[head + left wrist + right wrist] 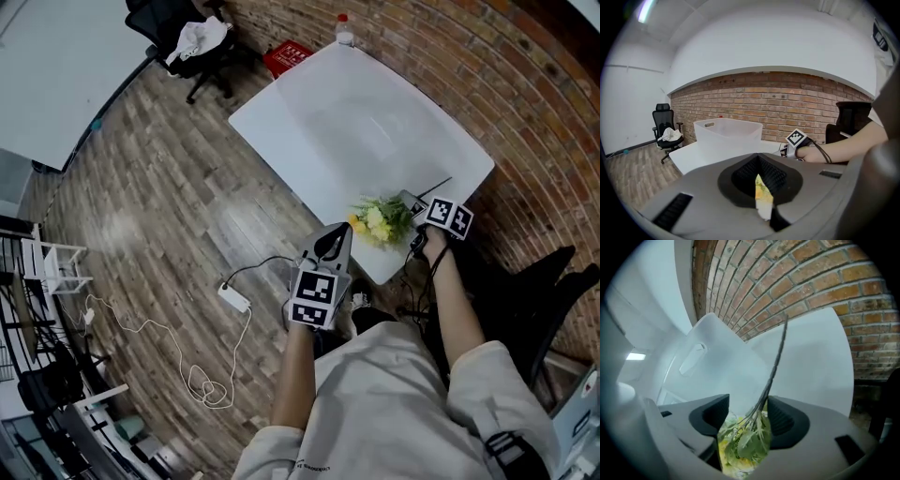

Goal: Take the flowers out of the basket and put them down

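Flowers, catalogued by size.
- White rectangular table: my landmark.
- Translucent white plastic basket: on the table, mid-top.
- Yellow-and-green flowers: lying at the table's near edge, out of the basket. The dark wire stem runs lengthwise away from the right gripper.
- Right gripper, the nearer one: jaws wide, straddling the stem without pinching it.
- Left gripper, short of the table's edge: I read its jaws as closed and empty.

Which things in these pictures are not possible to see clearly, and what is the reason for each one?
- Inside of the basket: left gripper view, its own wall hides whether anything remains in it.
- Blooms of the flowers: right gripper view, blurred, too close to the camera.
- The yellow sliver at the left gripper: left gripper view, too narrow to name.
- Label of the bottle: head view, too small.
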The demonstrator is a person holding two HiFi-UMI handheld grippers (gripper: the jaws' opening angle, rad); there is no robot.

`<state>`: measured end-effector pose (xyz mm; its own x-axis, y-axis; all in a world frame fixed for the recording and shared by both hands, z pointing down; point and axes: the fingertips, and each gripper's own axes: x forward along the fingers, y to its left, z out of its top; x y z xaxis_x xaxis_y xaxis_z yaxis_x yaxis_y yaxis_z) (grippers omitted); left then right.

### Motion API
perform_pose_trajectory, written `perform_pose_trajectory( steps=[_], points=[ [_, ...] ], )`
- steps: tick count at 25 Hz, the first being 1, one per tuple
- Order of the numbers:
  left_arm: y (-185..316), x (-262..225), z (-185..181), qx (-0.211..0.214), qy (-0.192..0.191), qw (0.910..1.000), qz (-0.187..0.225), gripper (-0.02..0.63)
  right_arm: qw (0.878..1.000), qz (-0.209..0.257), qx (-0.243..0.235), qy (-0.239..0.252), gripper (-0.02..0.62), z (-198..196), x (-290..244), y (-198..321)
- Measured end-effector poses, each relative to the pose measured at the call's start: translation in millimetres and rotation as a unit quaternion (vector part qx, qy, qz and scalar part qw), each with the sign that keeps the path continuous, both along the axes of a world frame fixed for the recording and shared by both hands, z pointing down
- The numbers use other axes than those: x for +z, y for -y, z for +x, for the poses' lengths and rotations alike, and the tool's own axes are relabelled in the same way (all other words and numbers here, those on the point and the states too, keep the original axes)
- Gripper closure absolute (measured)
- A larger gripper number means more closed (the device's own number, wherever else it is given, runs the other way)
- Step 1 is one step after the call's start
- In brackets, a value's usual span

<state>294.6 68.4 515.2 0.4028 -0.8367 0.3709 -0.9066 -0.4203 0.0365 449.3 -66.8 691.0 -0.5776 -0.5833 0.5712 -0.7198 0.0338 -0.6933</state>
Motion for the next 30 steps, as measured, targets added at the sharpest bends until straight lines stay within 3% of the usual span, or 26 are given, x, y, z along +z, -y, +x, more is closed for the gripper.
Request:
perform_pose_trajectory(
  steps=[2,7,13,19,23,25,30],
  points=[
    [-3,0,-1,-0.001,0.000,1.0000,0.003,0.588,0.999,0.017,0.002,-0.045,0.270,1,-5,0],
    [-18,-7,5,0.001,-0.003,0.9999,0.013,0.588,0.978,0.090,0.005,-0.187,0.247,24,-31,-5],
    [-52,-19,8,-0.006,-0.005,0.9995,0.031,0.588,0.950,0.233,-0.013,-0.207,0.247,9,-109,-51],
    [-127,-26,19,-0.015,-0.009,0.9990,0.042,0.588,0.923,0.304,-0.040,-0.235,0.250,-6,-155,-145],
    [-176,-25,18,-0.043,-0.021,0.9977,0.048,0.588,0.925,0.312,-0.025,-0.215,0.333,-9,-168,-205],
    [-198,-25,26,-0.051,-0.033,0.9970,0.048,0.588,0.926,0.309,-0.019,-0.217,0.336,-8,-169,-235],
    [-236,-33,39,-0.063,-0.053,0.9947,0.062,0.588,0.913,0.324,-0.019,-0.246,0.382,0,-180,-295]
  ],
)
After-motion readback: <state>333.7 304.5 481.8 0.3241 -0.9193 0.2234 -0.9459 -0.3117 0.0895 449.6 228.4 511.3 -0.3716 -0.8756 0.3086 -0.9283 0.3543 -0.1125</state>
